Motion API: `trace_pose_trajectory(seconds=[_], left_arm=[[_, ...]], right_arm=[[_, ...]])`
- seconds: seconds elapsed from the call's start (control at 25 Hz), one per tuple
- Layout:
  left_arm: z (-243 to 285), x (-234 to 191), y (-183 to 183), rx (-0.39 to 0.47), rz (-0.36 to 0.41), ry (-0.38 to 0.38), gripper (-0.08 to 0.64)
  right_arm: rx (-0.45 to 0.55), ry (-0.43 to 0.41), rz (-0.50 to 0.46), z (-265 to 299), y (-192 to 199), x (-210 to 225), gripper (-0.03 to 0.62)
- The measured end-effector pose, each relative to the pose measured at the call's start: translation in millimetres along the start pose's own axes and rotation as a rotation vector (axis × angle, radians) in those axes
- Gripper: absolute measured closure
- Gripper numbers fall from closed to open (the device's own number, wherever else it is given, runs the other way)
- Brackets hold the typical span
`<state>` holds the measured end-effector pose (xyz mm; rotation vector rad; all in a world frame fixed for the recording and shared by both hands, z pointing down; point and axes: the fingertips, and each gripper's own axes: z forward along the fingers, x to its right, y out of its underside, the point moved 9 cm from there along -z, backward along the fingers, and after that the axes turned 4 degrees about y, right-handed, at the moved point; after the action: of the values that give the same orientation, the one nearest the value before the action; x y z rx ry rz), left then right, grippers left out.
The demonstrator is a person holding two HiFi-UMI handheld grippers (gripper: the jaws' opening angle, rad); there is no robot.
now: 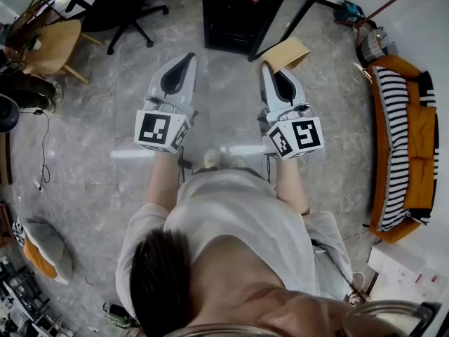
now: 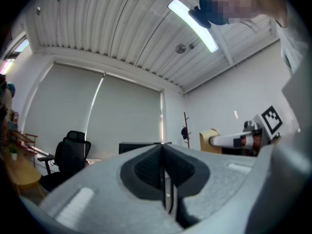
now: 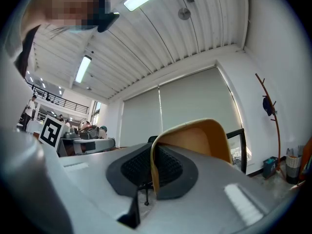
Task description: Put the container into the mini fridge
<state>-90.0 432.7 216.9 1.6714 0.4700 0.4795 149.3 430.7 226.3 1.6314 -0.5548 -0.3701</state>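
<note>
A tan, thin-walled container (image 1: 286, 52) sticks out ahead of my right gripper (image 1: 271, 67), which is shut on its rim. In the right gripper view the container's curved wall (image 3: 195, 139) stands pinched between the dark pads of the right gripper (image 3: 152, 177). My left gripper (image 1: 184, 62) is held level beside it, shut with nothing in it; its pads (image 2: 146, 172) meet in the left gripper view. The black mini fridge (image 1: 242, 12) stands on the floor just ahead of both grippers, its glass door (image 1: 295, 9) swung open to the right.
A black office chair (image 1: 130, 2) and a wooden chair (image 1: 50, 46) stand at the far left. An orange sofa with a striped cushion (image 1: 403, 139) lines the right wall. A coat stand (image 3: 272, 116) rises at the right. The floor is grey stone.
</note>
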Motion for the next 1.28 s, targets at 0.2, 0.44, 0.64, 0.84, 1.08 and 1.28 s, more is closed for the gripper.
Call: trace_pose_trajectory(seconds=[0.2,0.44,0.64,0.84,1.08,1.28], left_arm=[[1,-23,0,0.021,0.003,0.028,0.558],[7,-41,0,0.024,0.020,0.069,0.558],[24,-51,4,0.029,0.010,0.074,0.558],[49,-61,11,0.027,-0.001,0.078,0.558],[99,-81,21,0.023,-0.003,0.067,0.558],[149,-99,26,0.031,-0.002,0.045,0.558]], right_arm=[[0.010,0.026,0.003,18,5,-11,0.583],[0.023,0.043,-0.006,34,9,-21,0.583],[0.017,0.046,-0.009,45,13,-10,0.583],[0.011,0.044,-0.002,63,17,11,0.583],[0.010,0.022,0.003,105,21,50,0.583],[0.013,0.003,0.004,145,19,93,0.583]])
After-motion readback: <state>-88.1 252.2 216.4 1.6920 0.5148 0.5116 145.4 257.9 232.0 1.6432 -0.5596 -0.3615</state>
